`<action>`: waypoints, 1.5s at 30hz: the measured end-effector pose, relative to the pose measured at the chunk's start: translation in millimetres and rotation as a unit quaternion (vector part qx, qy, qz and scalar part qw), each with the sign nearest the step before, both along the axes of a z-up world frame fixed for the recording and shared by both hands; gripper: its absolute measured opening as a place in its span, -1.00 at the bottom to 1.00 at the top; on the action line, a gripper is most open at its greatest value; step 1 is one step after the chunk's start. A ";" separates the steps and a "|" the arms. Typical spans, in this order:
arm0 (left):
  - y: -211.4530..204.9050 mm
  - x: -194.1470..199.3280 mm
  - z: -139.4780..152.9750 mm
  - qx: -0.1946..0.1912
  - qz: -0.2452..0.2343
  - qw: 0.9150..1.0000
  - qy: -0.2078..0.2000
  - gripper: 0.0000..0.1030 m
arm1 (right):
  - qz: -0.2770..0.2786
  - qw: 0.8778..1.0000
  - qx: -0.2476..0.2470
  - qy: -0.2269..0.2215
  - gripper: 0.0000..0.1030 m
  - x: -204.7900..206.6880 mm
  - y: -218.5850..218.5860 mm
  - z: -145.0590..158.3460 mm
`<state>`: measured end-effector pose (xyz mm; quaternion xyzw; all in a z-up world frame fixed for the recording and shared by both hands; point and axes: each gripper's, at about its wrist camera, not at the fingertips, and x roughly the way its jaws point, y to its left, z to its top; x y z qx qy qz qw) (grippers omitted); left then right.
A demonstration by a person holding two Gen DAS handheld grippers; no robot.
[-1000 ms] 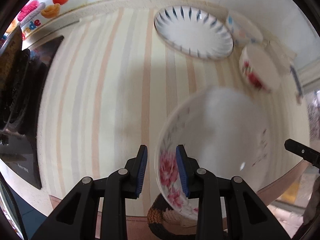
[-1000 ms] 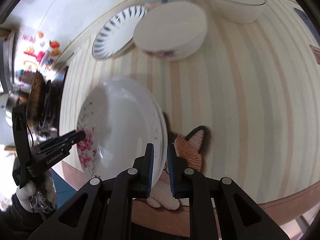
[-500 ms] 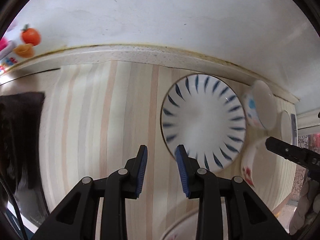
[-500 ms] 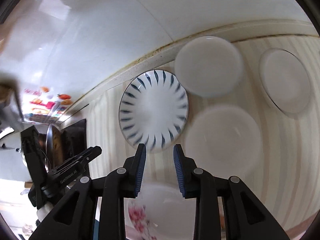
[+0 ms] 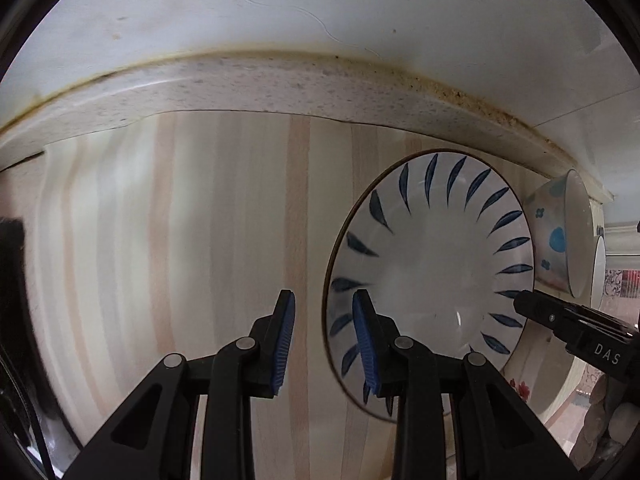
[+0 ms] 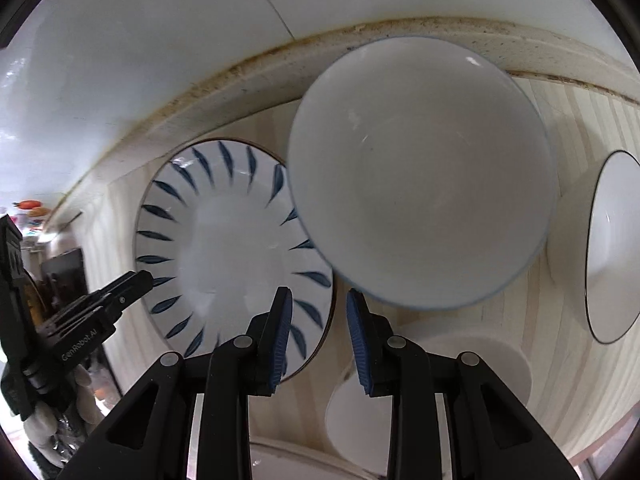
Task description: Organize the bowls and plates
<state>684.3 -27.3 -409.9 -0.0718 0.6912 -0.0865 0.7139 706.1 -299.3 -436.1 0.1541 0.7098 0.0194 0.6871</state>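
**Both grippers over the blue-leaf plate at the counter's back edge**

The left gripper points steeply down at the striped counter, its blue-padded fingers a little apart with nothing between them. The rim of the blue-leaf plate runs just under its right finger; no pad presses on it. The plate lies flat near the back edge of the counter, close to the speckled ledge below the white wall.

The right gripper also points down, its fingers likewise parted and empty; the gap shows bare counter between the plate's right rim and a white bowl. That bowl, thin blue line at its lip, stands against the back ledge and overlaps the plate's right side in this view; whether they touch cannot be told. From the left wrist its outside shows blue spots.

Further right along the counter stands another white bowl with a dark rim. Toward the front edge, below the right gripper, sits a white bowl with red flowers on its side.

Each gripper appears in the other's view, the right one at the plate's right rim and the left one at its left rim.
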 end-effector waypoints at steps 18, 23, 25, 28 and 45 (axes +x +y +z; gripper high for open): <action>18.7 -7.5 27.8 -0.004 -0.007 0.999 -0.047 -0.66 | 0.026 0.999 -0.019 -0.019 -0.79 -8.9 6.7 -0.1; 25.4 -22.5 55.2 -0.001 -0.004 0.998 -0.065 -0.66 | 0.027 0.999 -0.003 -0.035 -0.79 -12.5 8.5 13.5; 27.8 -31.6 66.2 -0.001 -0.003 0.997 -0.073 -0.66 | 0.030 0.999 0.003 -0.040 -0.79 -16.0 8.4 21.7; 33.5 -52.2 85.3 0.001 -0.002 0.996 -0.087 -0.66 | 0.038 0.998 0.011 -0.050 -0.79 -24.5 8.4 38.0; -2.6 -183.4 98.5 0.009 -0.003 0.996 -0.089 -0.66 | 0.090 0.993 0.022 -0.070 -0.79 -155.8 13.8 80.5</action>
